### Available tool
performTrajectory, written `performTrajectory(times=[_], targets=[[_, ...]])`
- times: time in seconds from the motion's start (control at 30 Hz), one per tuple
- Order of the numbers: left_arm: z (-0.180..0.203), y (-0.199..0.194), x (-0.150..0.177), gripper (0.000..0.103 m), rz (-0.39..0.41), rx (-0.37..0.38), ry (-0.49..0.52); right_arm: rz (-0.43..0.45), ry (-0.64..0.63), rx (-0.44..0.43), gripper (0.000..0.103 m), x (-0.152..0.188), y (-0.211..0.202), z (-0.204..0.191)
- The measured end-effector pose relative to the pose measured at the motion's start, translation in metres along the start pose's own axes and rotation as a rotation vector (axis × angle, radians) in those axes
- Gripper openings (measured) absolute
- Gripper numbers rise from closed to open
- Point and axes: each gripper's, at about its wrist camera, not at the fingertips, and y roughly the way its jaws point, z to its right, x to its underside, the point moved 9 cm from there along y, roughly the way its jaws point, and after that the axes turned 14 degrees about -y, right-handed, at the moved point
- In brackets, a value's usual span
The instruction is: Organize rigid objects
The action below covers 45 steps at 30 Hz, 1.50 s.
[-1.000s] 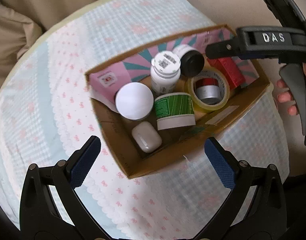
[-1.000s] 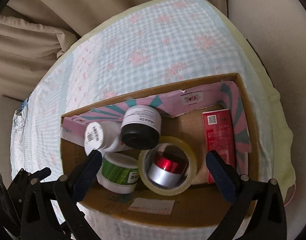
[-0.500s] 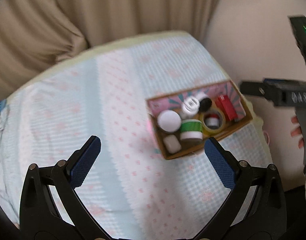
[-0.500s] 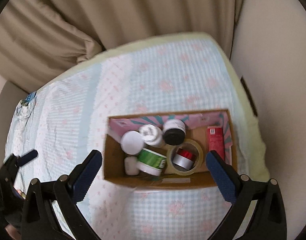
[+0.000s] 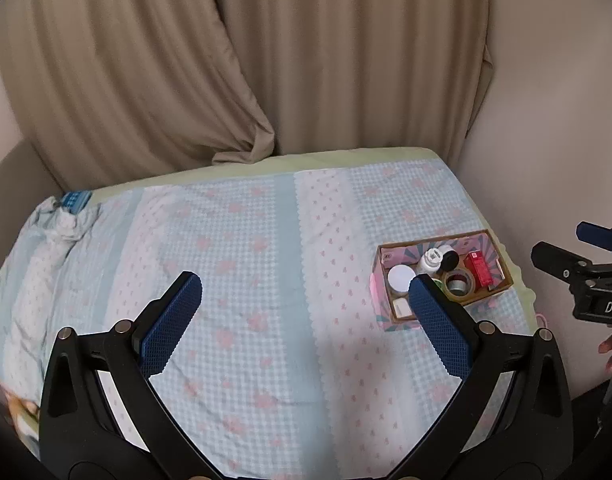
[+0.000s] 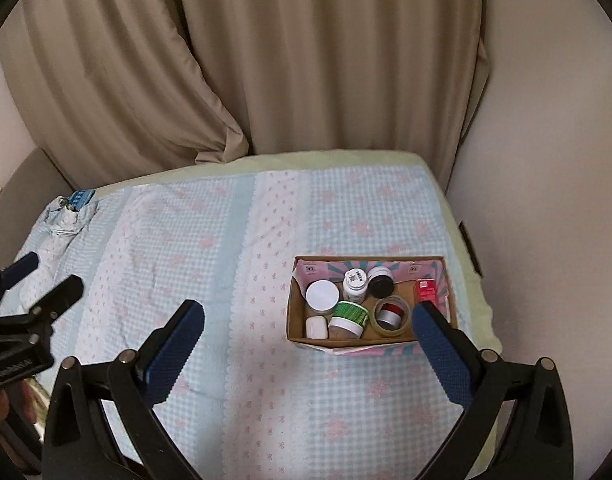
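A cardboard box [image 6: 296, 320] [image 5: 502, 264] stands on the right side of the bed. It holds a white-lidded jar [image 6: 323, 295], a white pill bottle [image 6: 355, 282], a black-lidded jar [image 6: 381, 283], a green-labelled tub [image 6: 348, 318], a tape roll [image 6: 392, 314] around a silver and red can, a red carton [image 6: 427, 290] and a small white case [image 6: 316, 327]. My left gripper [image 5: 304, 308] hangs open high above the bedspread, left of the box. My right gripper [image 6: 306, 336] is open too, well above and in front of the box. Nothing is between either pair of fingers.
A blue and pink checked bedspread [image 6: 210, 248] covers the bed. Beige curtains [image 6: 266, 60] hang behind it and a pale wall [image 6: 546, 160] runs along the right. A crumpled cloth with a blue item [image 6: 72, 208] lies at the far left corner.
Both grippers have pulled far up and back from the box, so the whole bed and curtains now show. The box and its contents have stayed put.
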Motion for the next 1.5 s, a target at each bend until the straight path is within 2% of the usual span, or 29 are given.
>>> performTrajectory(times=[0.27,0.43,1.1,1.5], targets=[[-0.027,-0.021,0.021,0.103,0.009,0.026,-0.069,0.019,-0.013,0.03,0.103,0.013,-0.015,-0.027],[-0.032,-0.026,0.027,0.103,0.009,0.019,-0.071,0.024,-0.015,0.04,0.103,0.012,-0.02,-0.034],[-0.045,-0.03,0.016,0.103,0.042,0.01,-0.123,0.04,-0.024,0.051,0.103,0.007,-0.024,-0.042],[-0.047,-0.032,0.016,0.103,0.049,0.002,-0.12,0.041,-0.025,0.052,0.103,0.007,-0.024,-0.043]])
